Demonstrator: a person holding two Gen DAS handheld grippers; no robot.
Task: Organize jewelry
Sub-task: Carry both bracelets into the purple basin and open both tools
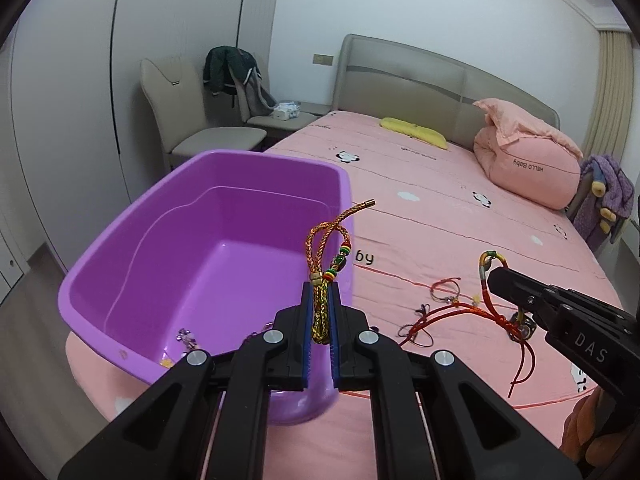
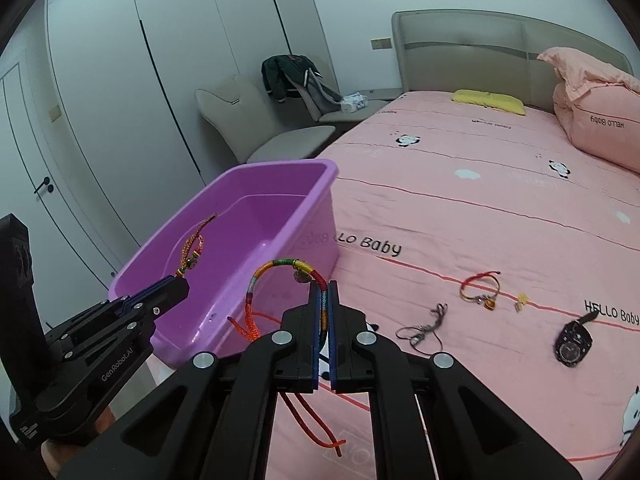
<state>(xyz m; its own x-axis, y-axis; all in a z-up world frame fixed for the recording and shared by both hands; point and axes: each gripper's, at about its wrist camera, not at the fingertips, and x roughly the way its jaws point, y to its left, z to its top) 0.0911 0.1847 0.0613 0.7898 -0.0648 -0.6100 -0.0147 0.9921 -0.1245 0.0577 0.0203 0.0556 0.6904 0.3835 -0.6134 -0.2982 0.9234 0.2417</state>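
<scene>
We hold one piece of jewelry in each gripper. Our left gripper (image 1: 321,312) pinches a gold braided cord bracelet (image 1: 326,264) with little green, red and yellow beads. Its fingers are pressed tight on the cord. The bracelet sticks up over the right wall of the purple plastic bin (image 1: 132,216), which sits on the near left part of the pink bed sheet (image 1: 460,216).

Our right gripper (image 2: 325,312) pinches a rainbow woven bracelet (image 2: 280,270) with long red strings hanging down. Its fingers are squeezed together on the band. It hangs just to the right of the bin, above the sheet.

The bin already holds a small shiny piece (image 1: 186,336) in its near corner.

We think the job now is to drop both bracelets into the bin. To do it well, we should move each gripper until it is right over the purple floor, not over the rim. Then we spread the fingers and let the bracelet fall. The red strings could catch on the rim, so we should lift that one high first.

More things wait on the sheet to the right: a red cord bracelet (image 2: 480,290) with a gold bell, a thin dark cord (image 2: 424,326), a tiny gold charm (image 2: 521,300) and a black wristwatch (image 2: 573,342).
</scene>
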